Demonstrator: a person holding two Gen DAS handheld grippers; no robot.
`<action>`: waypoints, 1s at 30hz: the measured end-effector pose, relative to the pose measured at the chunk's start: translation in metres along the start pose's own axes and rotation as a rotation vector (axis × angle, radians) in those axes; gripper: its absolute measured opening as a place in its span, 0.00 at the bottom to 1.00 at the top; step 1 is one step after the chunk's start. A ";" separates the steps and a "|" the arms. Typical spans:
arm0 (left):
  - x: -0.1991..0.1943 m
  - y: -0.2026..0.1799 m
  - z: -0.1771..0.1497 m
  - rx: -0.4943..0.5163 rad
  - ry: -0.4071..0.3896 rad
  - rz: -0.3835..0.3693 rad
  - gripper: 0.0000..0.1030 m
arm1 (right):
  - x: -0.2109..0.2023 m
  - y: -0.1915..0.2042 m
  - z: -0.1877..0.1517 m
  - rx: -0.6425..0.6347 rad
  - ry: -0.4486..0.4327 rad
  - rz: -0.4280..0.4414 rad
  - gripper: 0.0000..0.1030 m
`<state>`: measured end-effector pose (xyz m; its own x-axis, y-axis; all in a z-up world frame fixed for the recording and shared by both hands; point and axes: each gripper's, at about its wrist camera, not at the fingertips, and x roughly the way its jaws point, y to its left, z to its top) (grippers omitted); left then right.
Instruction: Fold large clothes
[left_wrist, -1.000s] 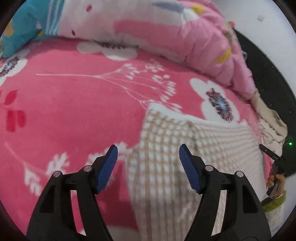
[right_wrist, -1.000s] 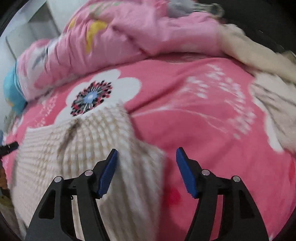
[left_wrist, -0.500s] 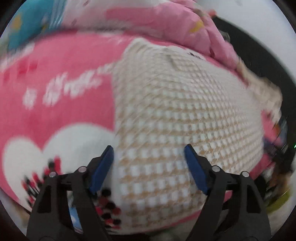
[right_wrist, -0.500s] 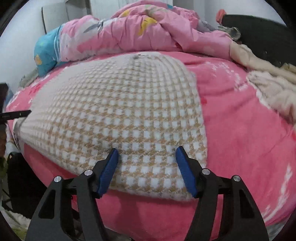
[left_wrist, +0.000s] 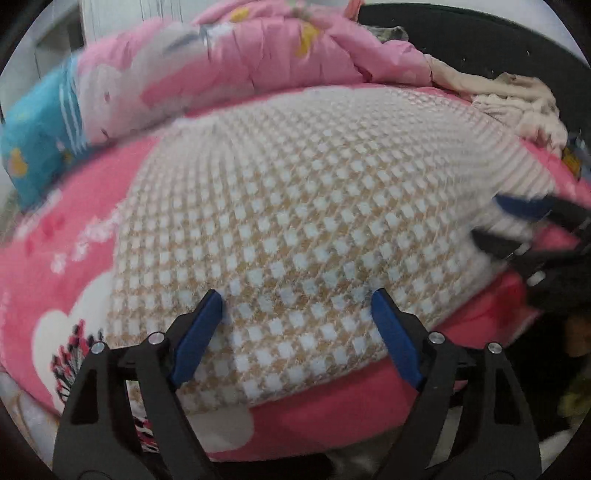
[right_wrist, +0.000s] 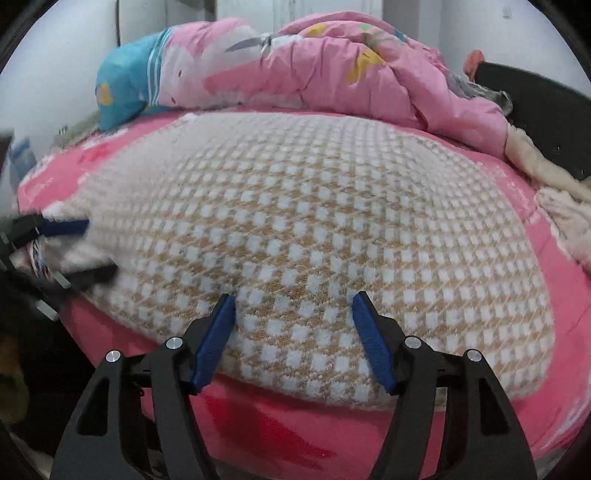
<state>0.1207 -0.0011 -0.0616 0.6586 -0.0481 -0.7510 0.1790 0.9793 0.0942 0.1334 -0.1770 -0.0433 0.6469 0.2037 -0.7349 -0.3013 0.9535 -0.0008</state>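
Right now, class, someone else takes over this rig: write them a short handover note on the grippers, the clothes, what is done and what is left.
Left gripper: open, its jaws have just been opening, nothing gripped; it hovers over the near edge of the checked garment.
Right gripper: open, empty, over the same near edge.
Garment: spread flat on the pink blanket; quilt bunched at the far side, beige clothes heaped to the right.
Done: garment laid out.
Left: grip the near edge with both grippers and start folding; no fold is visible yet.

Right gripper (left_wrist: 517, 225) blurred at frame edge.
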 end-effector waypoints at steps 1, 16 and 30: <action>-0.004 -0.003 0.001 0.003 -0.004 0.014 0.80 | -0.006 0.001 0.004 0.004 0.003 -0.013 0.62; 0.008 0.013 0.013 -0.140 0.029 -0.045 0.82 | -0.033 0.011 0.037 -0.061 -0.085 0.024 0.68; 0.004 0.016 0.009 -0.185 0.032 -0.064 0.82 | 0.000 -0.033 0.078 0.007 -0.084 -0.072 0.80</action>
<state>0.1332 0.0122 -0.0572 0.6260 -0.1080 -0.7723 0.0801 0.9940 -0.0741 0.1980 -0.1914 0.0097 0.7233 0.1519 -0.6736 -0.2471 0.9679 -0.0471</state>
